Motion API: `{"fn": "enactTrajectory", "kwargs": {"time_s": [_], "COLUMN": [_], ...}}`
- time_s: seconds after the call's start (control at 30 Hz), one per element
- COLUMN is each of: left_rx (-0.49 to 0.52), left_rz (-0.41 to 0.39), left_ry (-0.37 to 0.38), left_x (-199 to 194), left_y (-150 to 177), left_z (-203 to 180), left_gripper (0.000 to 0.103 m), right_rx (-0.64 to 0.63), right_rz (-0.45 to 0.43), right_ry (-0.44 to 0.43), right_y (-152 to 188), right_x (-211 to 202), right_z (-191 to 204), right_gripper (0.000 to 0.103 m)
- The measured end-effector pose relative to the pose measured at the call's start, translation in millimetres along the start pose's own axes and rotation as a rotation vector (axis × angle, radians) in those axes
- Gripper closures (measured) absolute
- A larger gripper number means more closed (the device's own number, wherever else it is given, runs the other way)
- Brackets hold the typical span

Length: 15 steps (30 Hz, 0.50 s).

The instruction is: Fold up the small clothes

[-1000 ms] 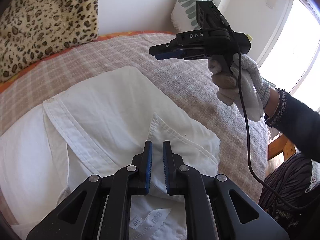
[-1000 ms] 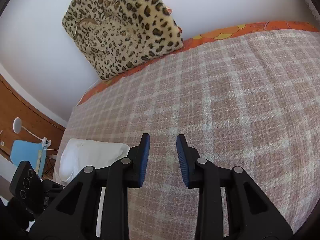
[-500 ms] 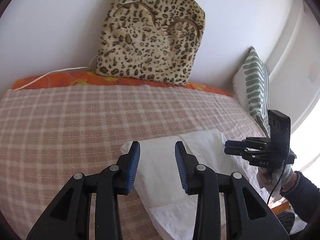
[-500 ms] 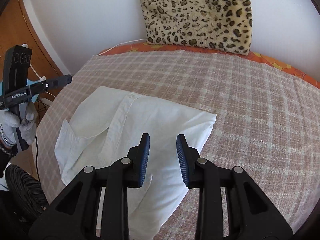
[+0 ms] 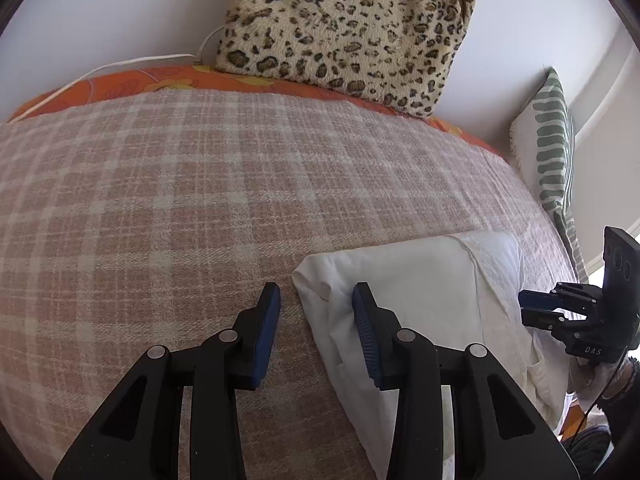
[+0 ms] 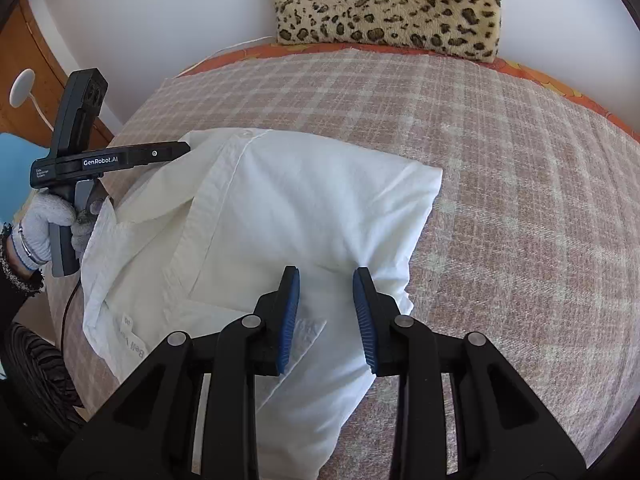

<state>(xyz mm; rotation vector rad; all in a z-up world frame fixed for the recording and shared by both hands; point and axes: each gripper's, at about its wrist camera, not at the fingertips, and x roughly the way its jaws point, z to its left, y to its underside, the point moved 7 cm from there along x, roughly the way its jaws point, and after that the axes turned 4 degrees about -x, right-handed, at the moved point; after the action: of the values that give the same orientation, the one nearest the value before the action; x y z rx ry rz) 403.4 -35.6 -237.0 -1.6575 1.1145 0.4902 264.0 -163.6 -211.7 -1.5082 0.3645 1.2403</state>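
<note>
Shirt [image 6: 304,216] lies part-folded on blanket [image 6: 500,160], long axis running from the near corner toward the collar side. Left gripper [image 5: 316,320] jaws opening, straddling one corner, nothing pinched. Right gripper [image 6: 326,312] spread over the opposite edge, empty. Both close; right sits further over the cloth.

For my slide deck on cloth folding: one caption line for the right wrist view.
Open right gripper poised over a folded white shirt on a plaid blanket.
</note>
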Motion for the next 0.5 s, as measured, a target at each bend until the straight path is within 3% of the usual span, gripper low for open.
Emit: {"fn": "enactTrajectory", "kwargs": {"time_s": [0.07, 0.17, 0.23, 0.27, 0.33, 0.37, 0.4, 0.5], "left_rx": [0.034, -0.01, -0.078, -0.111, -0.166, -0.194, -0.221, -0.327], "left_rz": [0.006, -0.009, -0.017, -0.008, 0.015, 0.021, 0.027, 0.067], "left_ry": [-0.027, 0.002, 0.067, 0.118, 0.187, 0.214, 0.238, 0.325], "left_x": [-2.4, -19.3, -35.8, -41.6, -53.4, -57.4, -60.8, -61.0], "left_y": [1.3, -1.1, -0.7, 0.3, 9.0, 13.5, 19.1, 35.4], "left_z": [-3.3, 1.3, 4.1, 3.1, 2.1, 0.3, 0.4, 4.0], "left_gripper": [0.066, 0.067, 0.069, 0.069, 0.062, 0.053, 0.047, 0.047], "right_rx": [-0.007, 0.062, 0.14, 0.178, 0.251, 0.288, 0.319, 0.388], "right_rz": [0.004, -0.016, -0.052, -0.063, -0.075, -0.071, -0.059, -0.015], "right_ry": [-0.001, -0.068, -0.105, -0.122, -0.157, -0.183, -0.21, -0.266], "right_y": [1.0, -2.4, -2.5, -1.7, 3.0, 6.4, 10.2, 22.9], "right_x": [-0.6, -16.9, -32.6, -38.4, -46.2, -47.0, -45.9, -35.7], "right_z": [-0.1, -5.7, -16.2, -21.9, -33.3, -37.8, -41.2, -46.5], "right_gripper": [0.072, 0.072, 0.07, 0.062, 0.047, 0.041, 0.04, 0.038]}}
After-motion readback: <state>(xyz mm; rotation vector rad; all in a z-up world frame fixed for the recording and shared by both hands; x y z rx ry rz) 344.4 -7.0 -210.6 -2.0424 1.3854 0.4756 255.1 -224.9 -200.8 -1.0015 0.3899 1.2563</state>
